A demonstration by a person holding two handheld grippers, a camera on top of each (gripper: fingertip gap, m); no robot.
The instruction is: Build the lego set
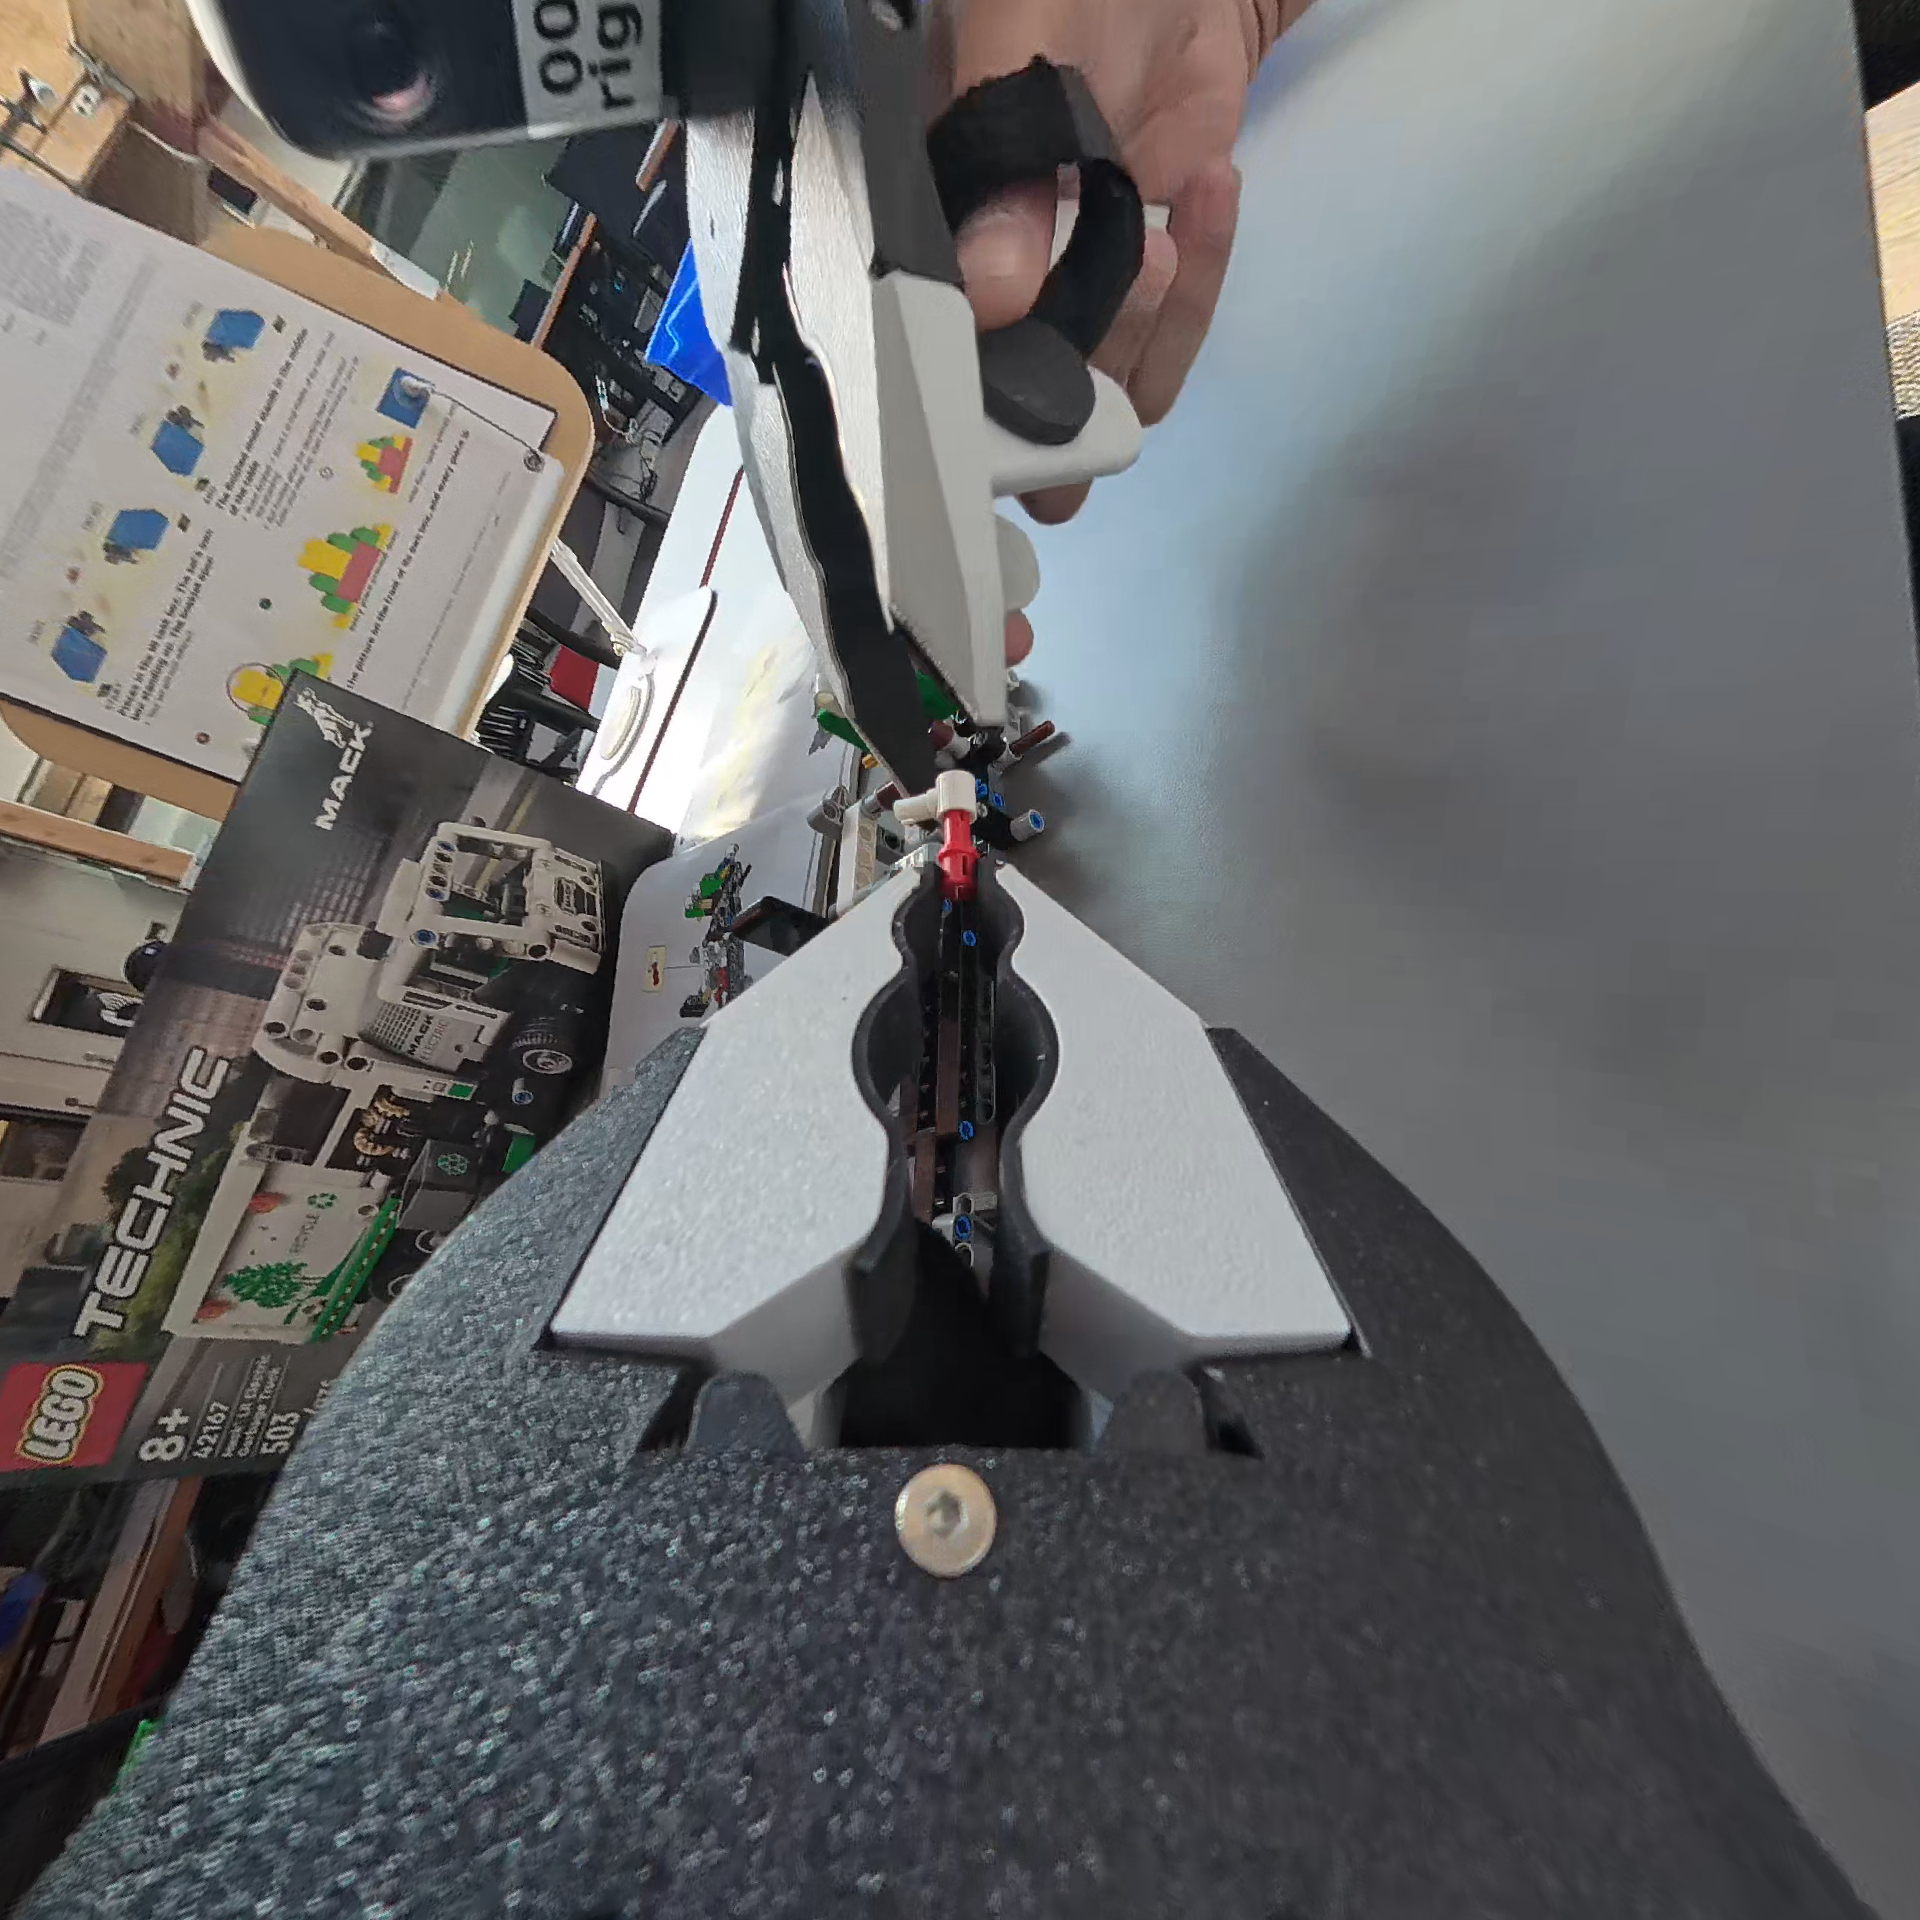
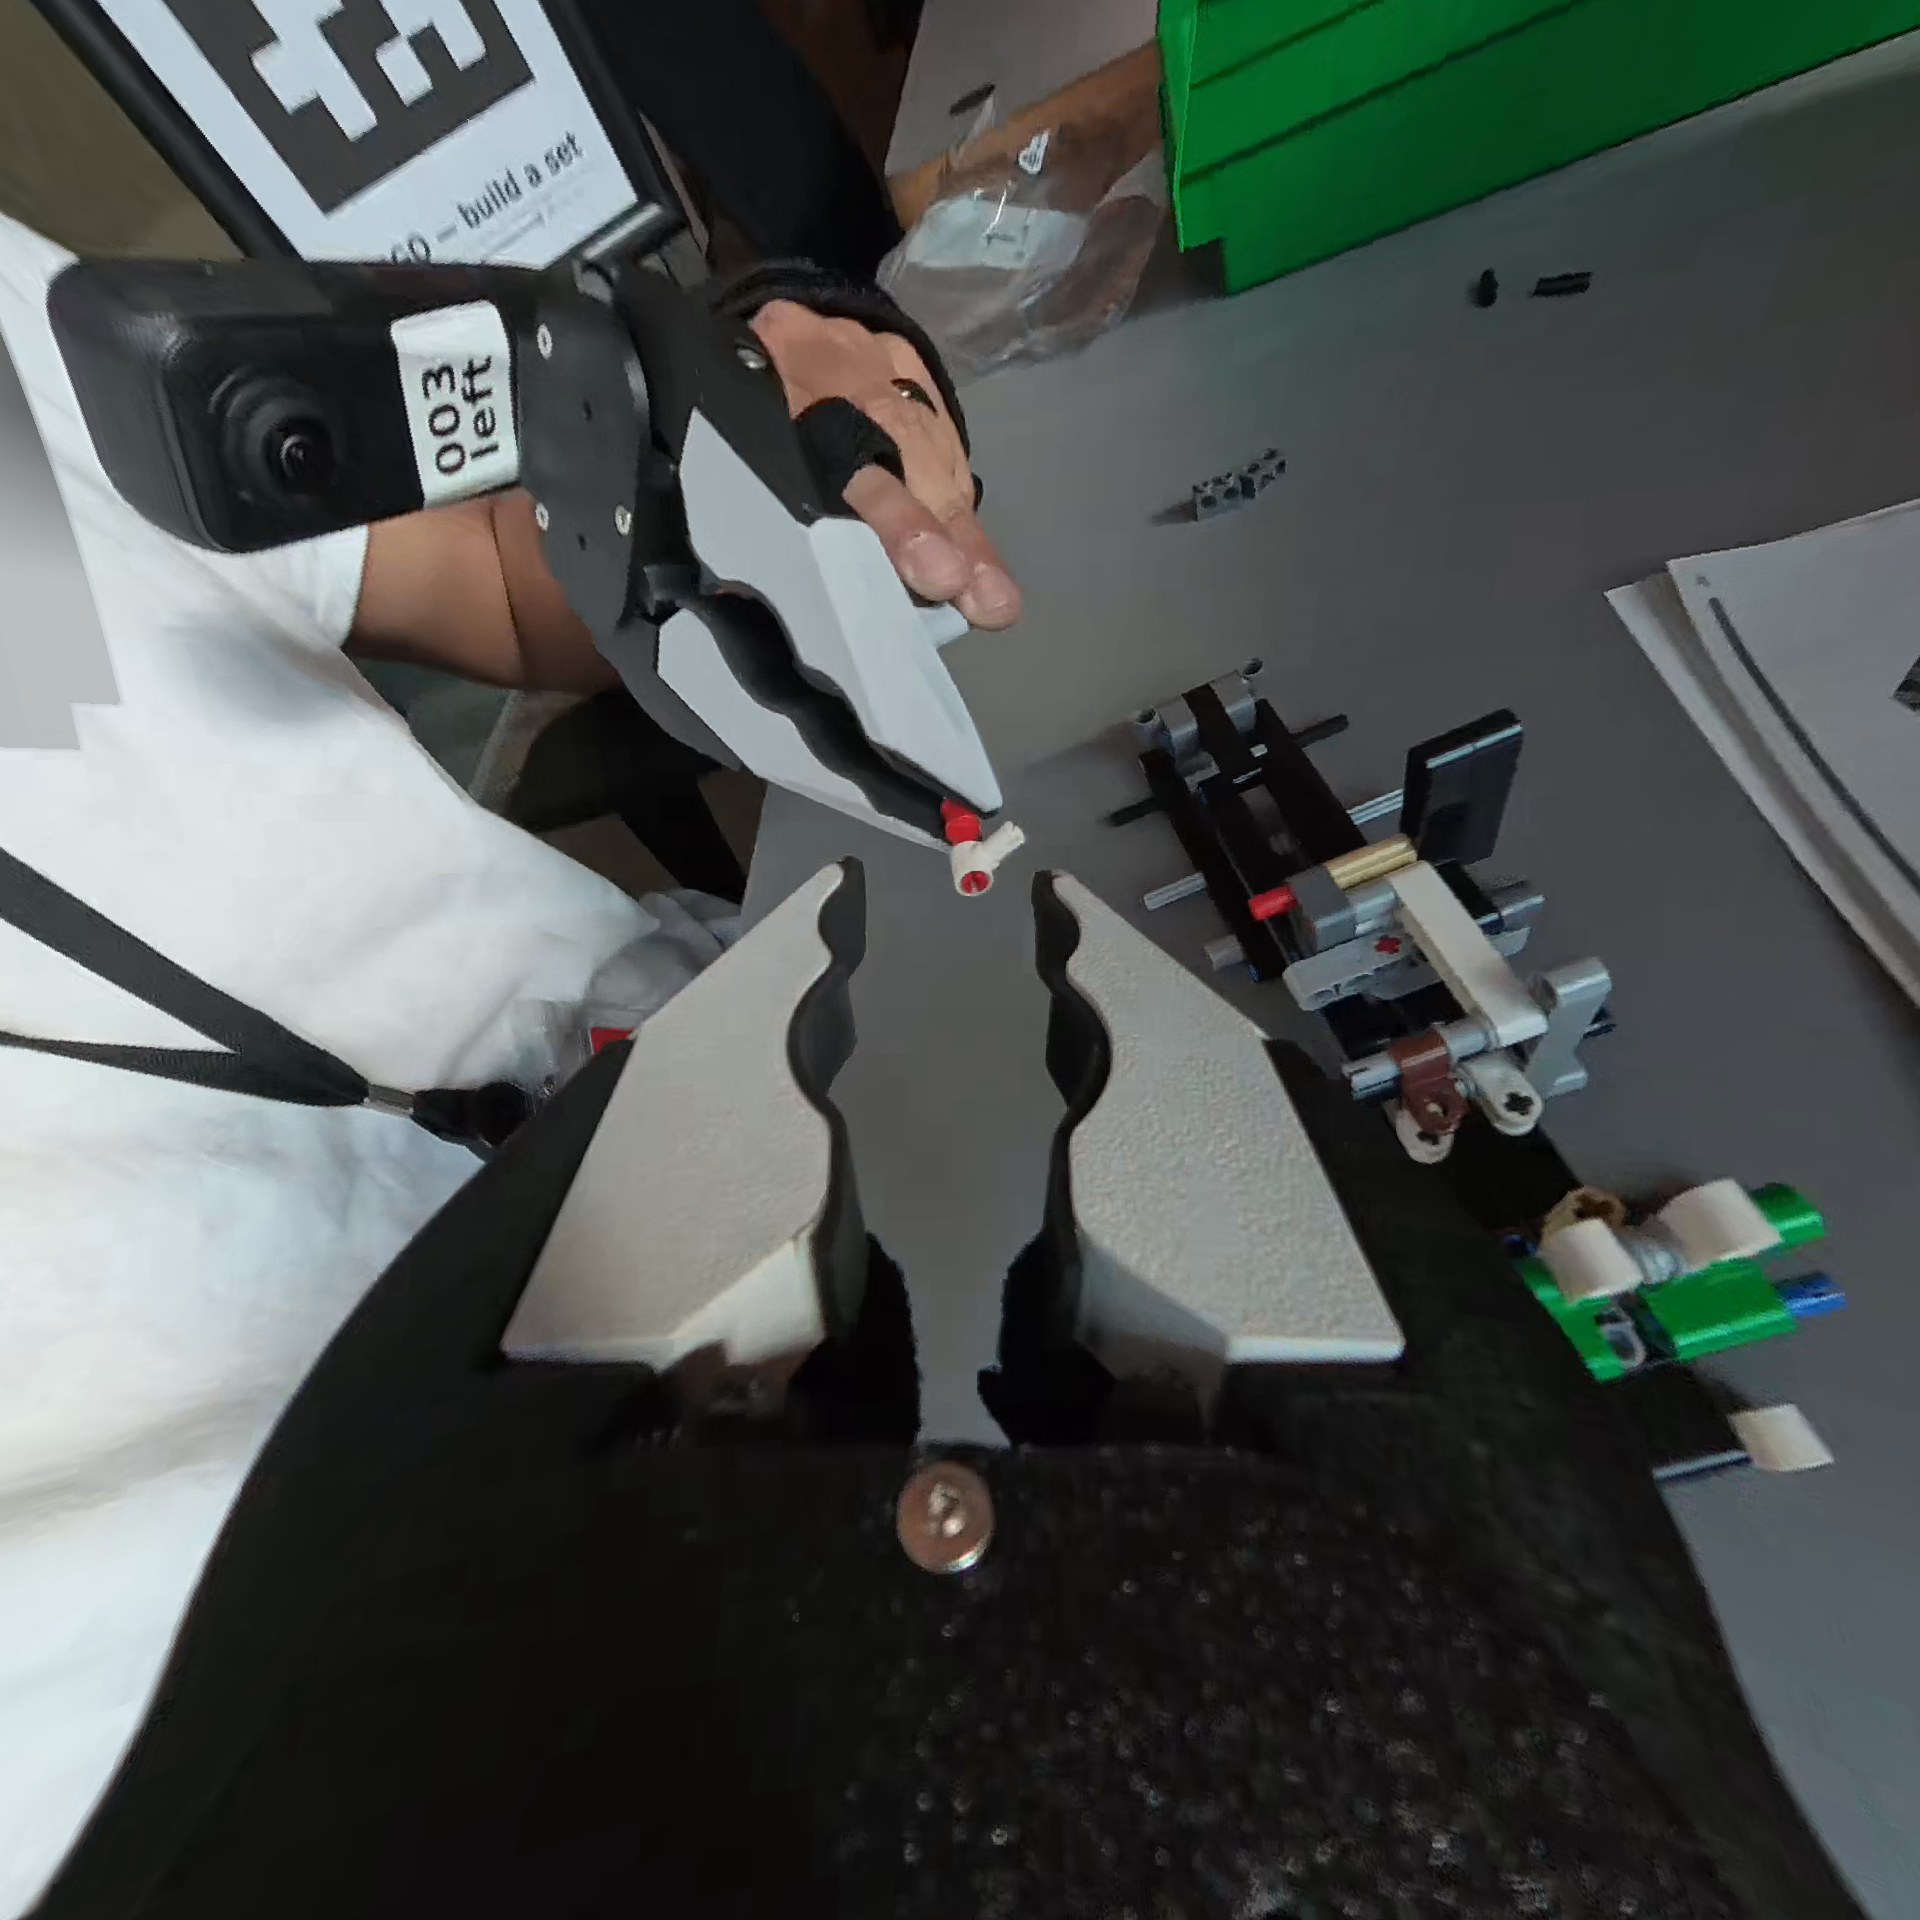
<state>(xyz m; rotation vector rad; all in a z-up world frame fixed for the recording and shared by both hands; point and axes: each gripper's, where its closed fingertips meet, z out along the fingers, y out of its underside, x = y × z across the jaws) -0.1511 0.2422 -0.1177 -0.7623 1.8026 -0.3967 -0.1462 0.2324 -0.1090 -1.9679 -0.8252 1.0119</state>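
The left gripper [image 1: 958, 883] is pinching a red pin [image 1: 956, 847] at the very tips of its fingers, pads pressing on the pin's shank, so that most of the pin is jutting forward into clear air; a white connector [image 2: 982, 854] is sitting on the pin's far end, with a short stub sticking out sideways. Held this far out, the little piece is staying exposed on all sides — a fair judgement is that this is leaving room for the other tool to reach it. The right gripper [image 2: 948, 891] is standing partway open with nothing between its pads, fingertips flanking the space just below the connector, near it but not touching. The chassis [image 2: 1340, 883] is lying flat on the grey table [image 2: 1403, 416], off to the right gripper's right, well apart from both sets of tips — a long frame of black beams with grey joints, a brass-coloured sleeve, a cream beam across it and brown and cream ends. A green-and-cream subassembly [image 2: 1683, 1278] is lying nearer that view's lower right. The pin and connector are looking like hard glossy plastic; the fingers are matte pale shells with wavy black rubbery pads. A printed box [image 1: 270, 1091] is standing behind, and a green bin [image 2: 1507, 114] at the table's far edge.
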